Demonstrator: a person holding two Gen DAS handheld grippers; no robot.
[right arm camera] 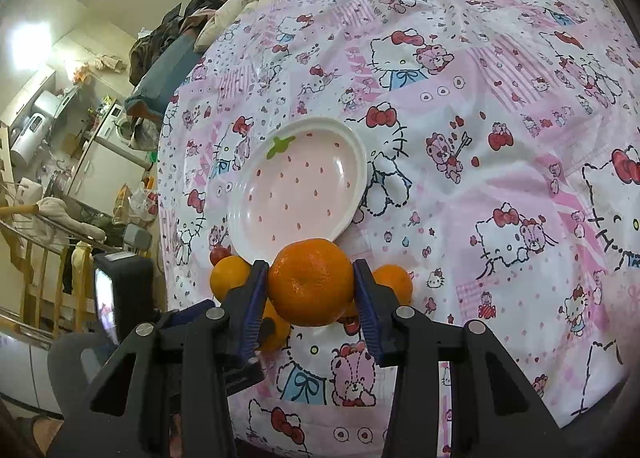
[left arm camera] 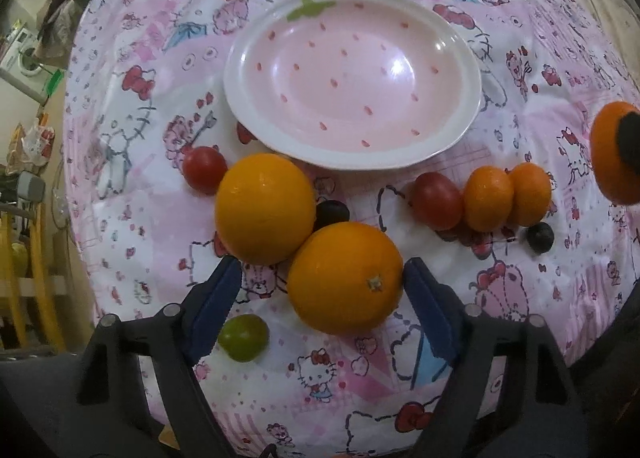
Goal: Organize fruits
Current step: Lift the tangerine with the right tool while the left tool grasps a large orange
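Fruits: two big oranges lay touching on the bed's cartoon-cat sheet [left arm camera: 132,138], in front of the strawberry-patterned plate [left arm camera: 472,98], which was bare.
Near orange [left arm camera: 345,277]: sat between the left gripper [left arm camera: 320,290] jaws, its stem scar facing the camera; the right blue pad was at its side, the left pad stood apart from it.
Far orange [left arm camera: 265,208]: lay just beyond the left pad, crowding the gap beside the near one.
Left jaws: spread, not pinching anything.
Mandarin [right arm camera: 310,283]: was pinched between the right gripper [right arm camera: 310,290] jaws, held above the sheet in front of the plate's near rim.
Around: a green grape [left arm camera: 244,337] lay close to the left pad; a cherry tomato [left arm camera: 205,169] sat left of the far orange; a second tomato [left arm camera: 437,200] and two kumquats [left arm camera: 489,198] formed a touching row to the right, with a dark grape [left arm camera: 540,238] just beside them.
Hidden: another dark grape [left arm camera: 334,211] was mostly covered by the two oranges.
Cut off: in the left wrist view the mandarin showed only at the right edge, partly behind a black part.
Hard to make out: in the right wrist view the held mandarin and jaws blocked most fruit on the sheet; cluttered room furniture at the left stayed indistinct.
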